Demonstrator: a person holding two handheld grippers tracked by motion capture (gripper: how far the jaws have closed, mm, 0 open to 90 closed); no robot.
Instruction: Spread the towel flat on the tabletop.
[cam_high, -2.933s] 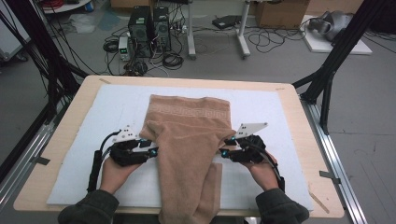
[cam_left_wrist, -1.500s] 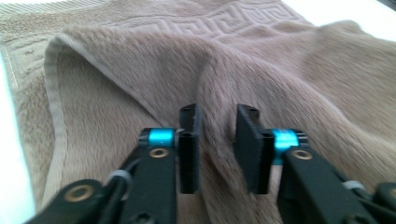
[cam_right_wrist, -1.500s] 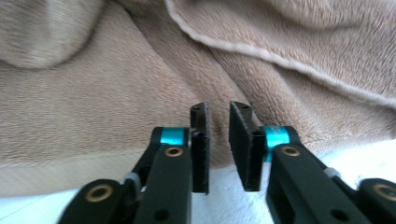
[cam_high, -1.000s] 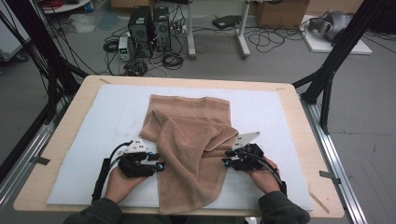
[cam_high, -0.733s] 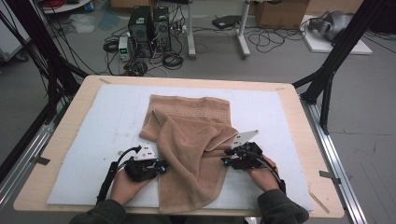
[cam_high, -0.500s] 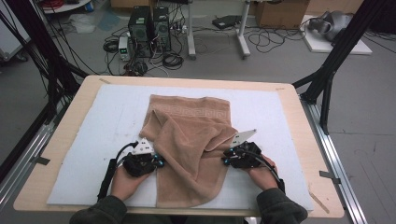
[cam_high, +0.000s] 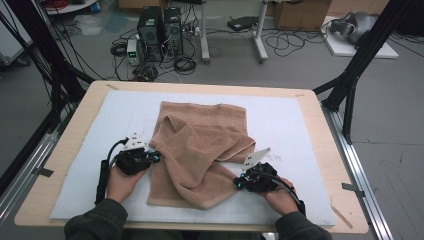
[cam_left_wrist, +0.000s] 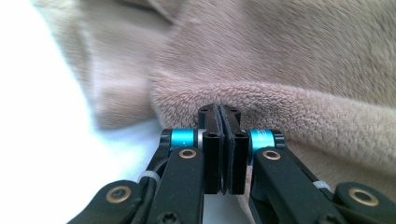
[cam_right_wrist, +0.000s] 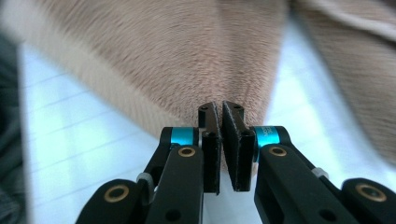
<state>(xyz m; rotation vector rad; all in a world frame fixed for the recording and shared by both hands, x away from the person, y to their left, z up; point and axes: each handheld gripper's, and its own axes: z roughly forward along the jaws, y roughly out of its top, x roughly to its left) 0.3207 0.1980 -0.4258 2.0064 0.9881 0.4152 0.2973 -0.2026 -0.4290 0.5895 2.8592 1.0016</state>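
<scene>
1. The towel (cam_high: 200, 150) lies rumpled at mid-frame on the white mat (cam_high: 90, 200), with one flap folded across it.
2. The left gripper (cam_high: 152, 156) is pressed together at the towel's left hem. I cannot tell if any cloth is caught, so a lift may come away empty.
3. The right gripper (cam_high: 237, 184) is closed at the lower right corner. Its bite looks thin, and a pull could slip it off.
4. Uneven pulls would likely skew the fold or drag the towel towards the table's (cam_high: 320, 115) edge.
</scene>
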